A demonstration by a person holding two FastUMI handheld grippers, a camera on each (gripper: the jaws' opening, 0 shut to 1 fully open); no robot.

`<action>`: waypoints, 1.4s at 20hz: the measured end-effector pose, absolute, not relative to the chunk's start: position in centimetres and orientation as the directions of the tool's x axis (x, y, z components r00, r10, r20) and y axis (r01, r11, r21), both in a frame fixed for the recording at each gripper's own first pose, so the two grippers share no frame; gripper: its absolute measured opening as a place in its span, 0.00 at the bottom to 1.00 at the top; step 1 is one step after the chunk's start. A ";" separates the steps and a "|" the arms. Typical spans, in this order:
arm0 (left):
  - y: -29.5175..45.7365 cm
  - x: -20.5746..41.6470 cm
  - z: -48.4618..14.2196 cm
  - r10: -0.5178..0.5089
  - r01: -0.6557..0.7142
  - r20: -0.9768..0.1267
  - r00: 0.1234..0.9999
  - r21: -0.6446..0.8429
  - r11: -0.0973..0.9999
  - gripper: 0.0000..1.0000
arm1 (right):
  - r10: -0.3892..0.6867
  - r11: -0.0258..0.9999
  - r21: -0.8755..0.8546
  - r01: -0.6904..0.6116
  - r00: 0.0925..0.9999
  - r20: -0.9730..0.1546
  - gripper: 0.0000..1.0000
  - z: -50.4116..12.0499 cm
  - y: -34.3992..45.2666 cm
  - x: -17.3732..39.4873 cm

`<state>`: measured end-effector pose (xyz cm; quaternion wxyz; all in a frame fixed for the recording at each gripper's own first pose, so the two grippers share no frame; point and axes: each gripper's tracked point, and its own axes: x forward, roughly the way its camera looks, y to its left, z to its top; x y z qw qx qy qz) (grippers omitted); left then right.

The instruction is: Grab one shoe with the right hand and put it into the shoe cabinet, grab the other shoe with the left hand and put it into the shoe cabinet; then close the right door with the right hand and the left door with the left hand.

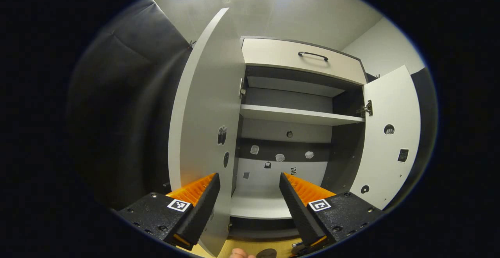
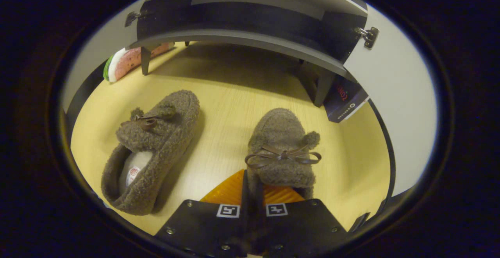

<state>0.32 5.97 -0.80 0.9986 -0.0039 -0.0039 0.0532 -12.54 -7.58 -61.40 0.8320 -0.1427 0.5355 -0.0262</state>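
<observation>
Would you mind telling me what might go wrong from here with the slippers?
The right gripper pinches just the heel rim of the right slipper, so it could droop or slip when lifted. The open left door stands close to the left gripper, which might knock it.

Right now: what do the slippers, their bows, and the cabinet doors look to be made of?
Slippers: brown fuzzy fleece or bouclé, judging by the curly, matte pile; likely synthetic. Bow: thin, smooth cord, leather or faux leather, slight sheen. Cabinet doors: flat light-grey panels, matte, probably laminated board; metal hinges.
</observation>
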 end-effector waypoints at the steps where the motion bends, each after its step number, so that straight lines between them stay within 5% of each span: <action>1: 6.0 0.3 -0.8 0.106 -0.106 0.008 0.994 -0.006 0.994 0.94 | -0.193 0.959 -0.262 -0.105 0.435 -0.880 0.01 -60.9 -7.5 -12.7; 9: 5.9 0.3 -0.7 0.098 -0.098 0.016 0.995 -0.008 0.995 0.94 | -0.101 0.984 -0.167 -0.063 0.575 -0.812 0.01 -52.2 -6.2 -10.0; 18: 6.0 0.3 -0.7 0.098 -0.098 0.020 0.995 -0.008 0.995 0.94 | 0.009 0.991 -0.113 -0.078 0.856 -0.517 0.00 -32.3 -2.2 4.8; 22: 6.0 0.3 -0.7 0.097 -0.097 0.025 0.995 -0.014 0.995 0.94 | 0.013 0.986 -0.146 -0.083 0.904 -0.426 0.00 -28.5 -2.2 13.0; 28: 6.2 0.2 -0.6 0.095 -0.095 0.021 0.995 -0.012 0.995 0.93 | -0.017 0.984 -0.167 -0.063 0.898 -0.439 0.00 -28.7 -3.1 21.5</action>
